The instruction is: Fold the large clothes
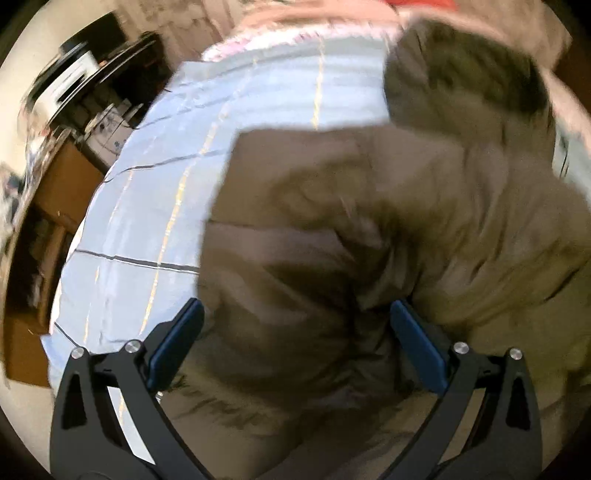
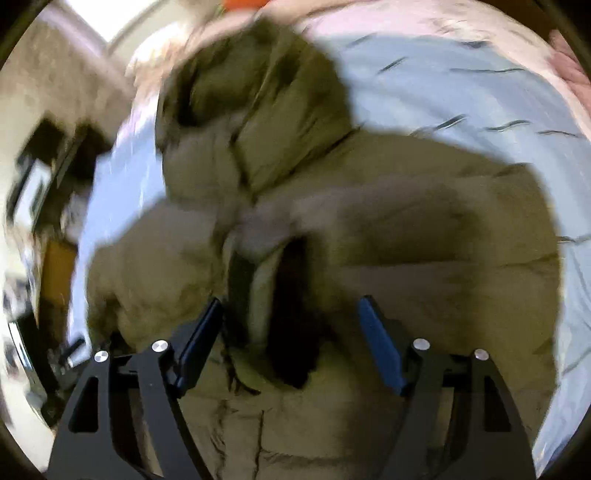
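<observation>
An olive-green puffy jacket (image 1: 369, 206) lies spread on a bed with a light blue checked sheet (image 1: 155, 206). Its hood (image 1: 461, 77) points toward the far end of the bed. My left gripper (image 1: 295, 306) hangs open just over the jacket's rumpled fabric, its blue pads (image 1: 177, 343) wide apart and pressing on nothing. In the right wrist view the same jacket (image 2: 406, 221) fills the middle, with the hood (image 2: 258, 103) at the top. My right gripper (image 2: 291, 302) is open above a dark fold in the jacket (image 2: 291, 314); the pads (image 2: 380, 343) stand clear of the cloth. Both pictures are blurred.
The sheet (image 2: 461, 85) shows bare to the right of the jacket. Pink bedding (image 1: 314, 26) lies at the head of the bed. Left of the bed stand a brown cardboard box (image 1: 62, 177) and dark furniture with clutter (image 1: 85, 74).
</observation>
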Demonstrator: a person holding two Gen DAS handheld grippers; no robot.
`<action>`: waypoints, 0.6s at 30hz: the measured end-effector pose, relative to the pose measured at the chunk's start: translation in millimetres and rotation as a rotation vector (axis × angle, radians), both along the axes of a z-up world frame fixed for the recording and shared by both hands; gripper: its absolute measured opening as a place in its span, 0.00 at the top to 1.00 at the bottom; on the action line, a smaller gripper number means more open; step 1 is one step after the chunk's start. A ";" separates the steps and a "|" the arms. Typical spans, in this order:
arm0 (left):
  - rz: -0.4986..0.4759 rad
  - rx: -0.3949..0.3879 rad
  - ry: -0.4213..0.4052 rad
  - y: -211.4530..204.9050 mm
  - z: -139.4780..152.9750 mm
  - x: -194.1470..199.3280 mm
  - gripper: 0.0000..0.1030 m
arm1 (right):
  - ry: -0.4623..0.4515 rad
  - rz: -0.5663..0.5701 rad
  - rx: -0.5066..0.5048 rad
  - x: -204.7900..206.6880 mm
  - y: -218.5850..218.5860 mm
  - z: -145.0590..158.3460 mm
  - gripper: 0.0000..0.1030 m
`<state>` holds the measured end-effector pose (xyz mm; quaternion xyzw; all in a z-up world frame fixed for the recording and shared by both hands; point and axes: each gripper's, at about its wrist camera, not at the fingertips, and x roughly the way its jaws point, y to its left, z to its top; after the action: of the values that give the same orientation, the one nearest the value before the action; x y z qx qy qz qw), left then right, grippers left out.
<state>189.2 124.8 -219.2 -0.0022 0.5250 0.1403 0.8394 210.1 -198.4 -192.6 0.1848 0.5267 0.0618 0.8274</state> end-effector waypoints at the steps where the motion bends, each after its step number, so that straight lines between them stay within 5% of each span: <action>1: 0.014 -0.023 -0.025 4.6 7.8 -1.5 0.02 | -0.081 -0.039 -0.008 -9.0 -9.1 16.5 0.26; 3: 0.028 -0.070 -0.050 12.2 16.3 -2.0 0.02 | -0.191 -0.043 -0.007 -22.1 -12.8 37.6 0.26; 6: 0.034 -0.054 0.004 11.7 6.3 1.7 0.02 | -0.218 0.049 0.048 -25.4 6.6 43.3 0.26; 13: 0.066 -0.067 0.146 28.8 -39.3 4.3 0.02 | -0.043 0.222 -0.192 -5.8 81.9 -24.8 0.29; 18: 0.034 -0.050 0.172 26.9 -48.7 6.0 0.02 | 0.069 0.180 -0.091 -0.8 65.8 -65.7 0.27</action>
<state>195.2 151.7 -267.9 -0.0200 0.5982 0.1413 0.7885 209.3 -132.6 -258.4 0.1009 0.5717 0.1057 0.8073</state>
